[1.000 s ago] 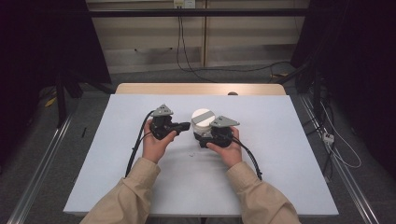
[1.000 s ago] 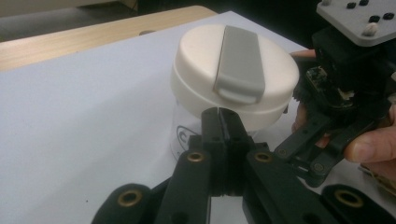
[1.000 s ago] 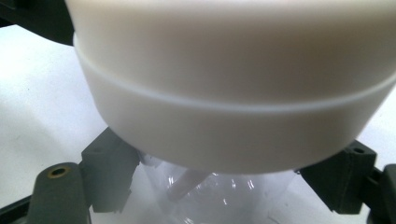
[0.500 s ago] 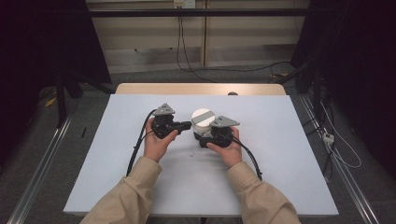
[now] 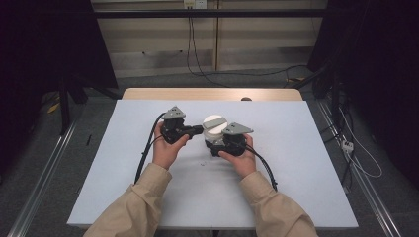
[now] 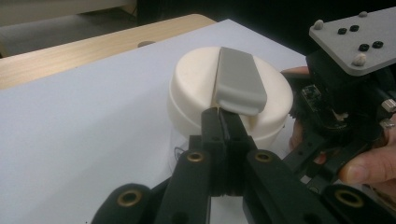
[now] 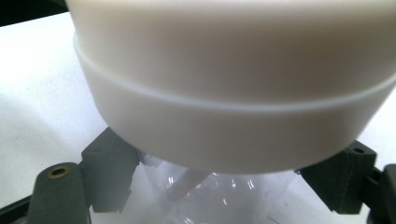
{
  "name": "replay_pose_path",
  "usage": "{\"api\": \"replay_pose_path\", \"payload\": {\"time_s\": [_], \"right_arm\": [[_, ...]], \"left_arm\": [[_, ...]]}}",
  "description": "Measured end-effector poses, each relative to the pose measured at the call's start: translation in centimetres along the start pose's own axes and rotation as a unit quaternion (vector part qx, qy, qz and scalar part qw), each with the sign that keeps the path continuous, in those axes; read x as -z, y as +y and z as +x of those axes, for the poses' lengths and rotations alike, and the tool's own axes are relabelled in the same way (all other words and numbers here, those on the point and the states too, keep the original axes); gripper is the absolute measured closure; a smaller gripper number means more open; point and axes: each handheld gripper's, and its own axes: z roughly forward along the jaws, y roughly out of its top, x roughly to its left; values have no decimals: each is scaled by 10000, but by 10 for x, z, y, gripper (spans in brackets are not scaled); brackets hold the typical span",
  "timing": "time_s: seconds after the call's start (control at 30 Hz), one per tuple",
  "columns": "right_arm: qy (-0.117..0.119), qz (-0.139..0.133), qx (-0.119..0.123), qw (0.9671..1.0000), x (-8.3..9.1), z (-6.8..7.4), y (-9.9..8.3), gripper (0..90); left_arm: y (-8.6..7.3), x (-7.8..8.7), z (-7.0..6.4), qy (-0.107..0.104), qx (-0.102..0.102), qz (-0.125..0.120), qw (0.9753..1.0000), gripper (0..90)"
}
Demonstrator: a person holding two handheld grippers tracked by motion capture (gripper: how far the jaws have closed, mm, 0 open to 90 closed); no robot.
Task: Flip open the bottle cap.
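Observation:
A clear jar with a wide cream lid stands at the middle of the white table. A grey bar handle runs across the lid. My right gripper is shut on the jar's clear body just under the lid, one pad on each side. My left gripper comes in from the left with its jaws pressed together. Its tips touch the near end of the grey handle, and I see nothing between them.
A wooden strip borders the table's far edge. Black cables trail from both grippers toward the person's sleeves. Metal floor rails run along both sides. A small speck lies on the table between the hands.

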Motion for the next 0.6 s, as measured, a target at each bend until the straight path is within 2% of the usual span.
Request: {"api": "replay_pose_path", "payload": {"time_s": [0.6], "right_arm": [[-6,7,4,10000,0,0,0,187]], "left_arm": [[16,2,-6,-67,-86,-86,9999,898]]}}
